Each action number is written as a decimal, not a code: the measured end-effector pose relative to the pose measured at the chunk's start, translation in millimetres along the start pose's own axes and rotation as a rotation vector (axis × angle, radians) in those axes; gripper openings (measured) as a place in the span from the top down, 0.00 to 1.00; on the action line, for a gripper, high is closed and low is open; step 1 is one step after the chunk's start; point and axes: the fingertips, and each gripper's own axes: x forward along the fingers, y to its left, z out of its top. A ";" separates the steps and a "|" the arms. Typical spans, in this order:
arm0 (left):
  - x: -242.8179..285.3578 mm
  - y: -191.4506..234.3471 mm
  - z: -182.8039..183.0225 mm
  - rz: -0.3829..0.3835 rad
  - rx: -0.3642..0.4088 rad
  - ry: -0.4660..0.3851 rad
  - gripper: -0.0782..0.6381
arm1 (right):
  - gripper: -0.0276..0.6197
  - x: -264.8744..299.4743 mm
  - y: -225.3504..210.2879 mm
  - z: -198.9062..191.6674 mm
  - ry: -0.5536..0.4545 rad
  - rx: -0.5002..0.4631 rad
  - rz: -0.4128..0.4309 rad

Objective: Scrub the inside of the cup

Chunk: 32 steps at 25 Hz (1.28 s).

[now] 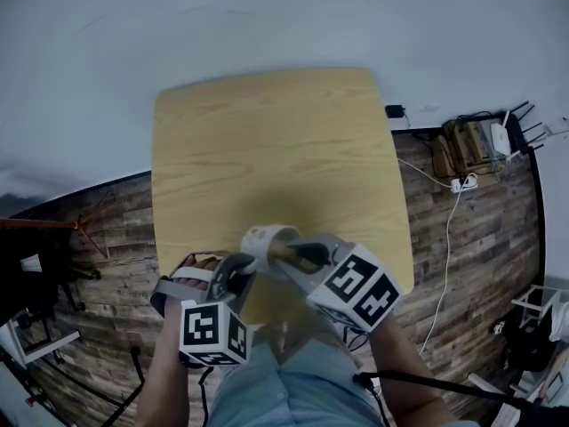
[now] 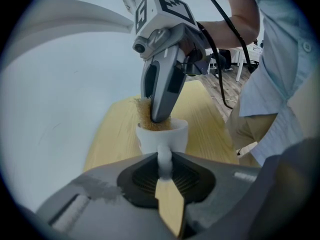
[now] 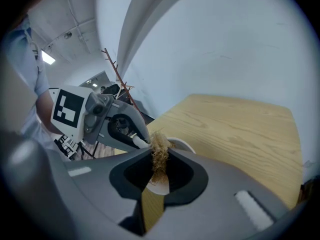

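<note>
A white cup (image 1: pixel 265 241) stands upright near the front edge of the wooden table (image 1: pixel 276 149). My left gripper (image 2: pixel 164 160) is shut on the cup's handle (image 2: pixel 164 156), with the cup body (image 2: pixel 162 136) just beyond the jaws. My right gripper (image 3: pixel 160 156) is shut on a tan fibrous scrubber (image 3: pixel 160 151). In the left gripper view the scrubber (image 2: pixel 145 113) and the right gripper's tips dip into the cup's mouth from above. The cup's inside is hidden by them. In the head view both grippers (image 1: pixel 233 274) (image 1: pixel 298 254) meet at the cup.
The table is bare apart from the cup. Its front edge lies right by my hands. On the wood floor at the right lie a power strip (image 1: pixel 464 183), cables and a router (image 1: pixel 498 139). Dark furniture stands at the left (image 1: pixel 36 265).
</note>
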 end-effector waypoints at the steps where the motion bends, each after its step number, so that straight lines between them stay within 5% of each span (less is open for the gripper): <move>1: -0.5 -0.4 -0.2 0.001 -0.002 0.000 0.79 | 0.87 -1.1 -1.1 2.6 0.005 -0.017 -0.012; 16: -0.8 1.0 -0.4 0.012 -0.090 -0.002 0.79 | 0.87 -6.9 -31.7 -22.8 0.074 -0.123 -0.167; 32: 0.5 -2.2 0.6 0.032 -0.092 0.001 0.79 | 0.87 -5.5 8.4 -28.3 0.043 0.024 -0.045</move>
